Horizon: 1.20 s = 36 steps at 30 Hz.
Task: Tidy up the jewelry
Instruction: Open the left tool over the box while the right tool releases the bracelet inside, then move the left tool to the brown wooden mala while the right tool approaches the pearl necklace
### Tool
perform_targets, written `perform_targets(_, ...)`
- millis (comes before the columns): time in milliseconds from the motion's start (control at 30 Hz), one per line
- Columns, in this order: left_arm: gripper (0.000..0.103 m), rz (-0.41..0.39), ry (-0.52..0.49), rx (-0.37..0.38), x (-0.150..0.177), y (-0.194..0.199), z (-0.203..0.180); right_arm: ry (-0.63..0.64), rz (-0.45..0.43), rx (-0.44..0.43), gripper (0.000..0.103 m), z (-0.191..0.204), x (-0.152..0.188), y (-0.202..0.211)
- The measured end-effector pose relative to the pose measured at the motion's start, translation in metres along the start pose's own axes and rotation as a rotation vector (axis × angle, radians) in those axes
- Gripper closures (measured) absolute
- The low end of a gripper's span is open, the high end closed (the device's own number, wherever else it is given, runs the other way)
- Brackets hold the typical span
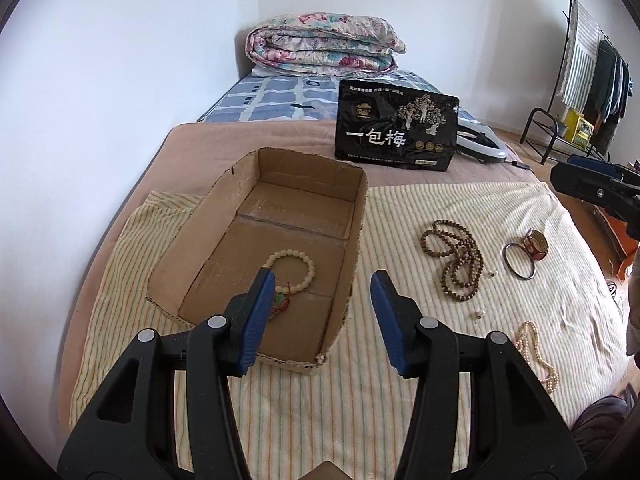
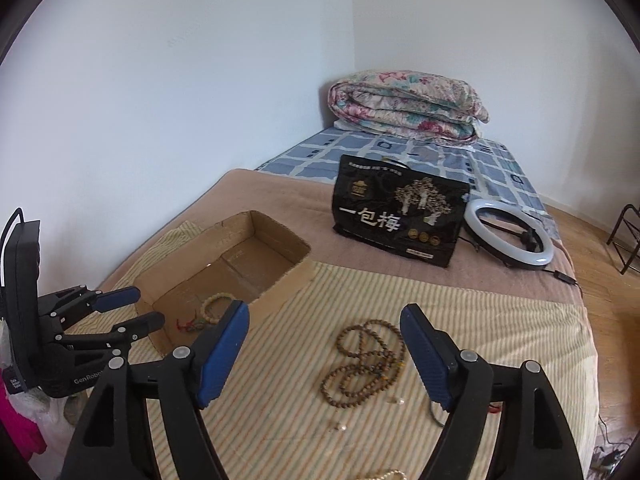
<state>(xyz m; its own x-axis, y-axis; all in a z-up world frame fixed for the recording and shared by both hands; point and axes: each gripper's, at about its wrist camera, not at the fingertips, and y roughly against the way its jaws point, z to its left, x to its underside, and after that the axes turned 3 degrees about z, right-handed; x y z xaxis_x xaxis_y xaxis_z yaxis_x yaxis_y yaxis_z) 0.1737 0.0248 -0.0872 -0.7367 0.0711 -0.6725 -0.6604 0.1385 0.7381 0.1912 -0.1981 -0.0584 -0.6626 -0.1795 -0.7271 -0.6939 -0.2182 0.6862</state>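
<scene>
1. Jewelry is lying in two places: one cream bead bracelet [image 1: 291,272] is already sitting in the cardboard box [image 1: 192,240], while the rest is waiting on the striped cloth [image 1: 360,400] to the right of the box.
2. Nearest the right gripper [image 2: 325,350], whose jaws are standing wide and holding nothing, a long string of brown beads [image 2: 362,364] is lying in loose loops just ahead, between its fingers and a little toward the right one.
3. That tangle is running lengthwise away from the camera, so I judge the right gripper is the better placed one, needing to come down and close across the strands, not along them.
4. The left gripper [image 1: 323,318] is also spread wide and empty, hovering over the near end of the box; the brown beads are lying well off to its right.
5. A pearl necklace [image 1: 536,354], a dark bangle [image 1: 519,261] and what is probably a reddish watch [image 1: 534,243] are resting further right, partly blurred by the lens edge.
6. Beyond the cloth, a black bag [image 2: 400,216], a ring light [image 2: 509,236] and a folded quilt [image 2: 408,108] are sitting on the bed.
</scene>
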Motion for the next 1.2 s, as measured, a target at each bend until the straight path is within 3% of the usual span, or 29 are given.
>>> perform_targets(167,0.046,-0.001,-0.029,0.017,0.0,0.001,-0.027,-0.046,0.002,0.053,0.02,-0.041,0.017,0.021)
perform_targets(600,0.045,0.026,-0.114,0.056,0.0,-0.012,-0.092,-0.133,0.048,0.116,0.019,-0.116,0.076,0.053)
perform_targets(1033,0.045,0.08,-0.162,0.089,-0.002,-0.045,-0.127,-0.045,0.219,0.029,0.019,-0.107,0.123,0.029)
perform_targets(1200,0.045,0.107,-0.169,0.104,-0.001,-0.061,-0.132,-0.027,0.31,-0.057,0.019,-0.097,0.136,0.007)
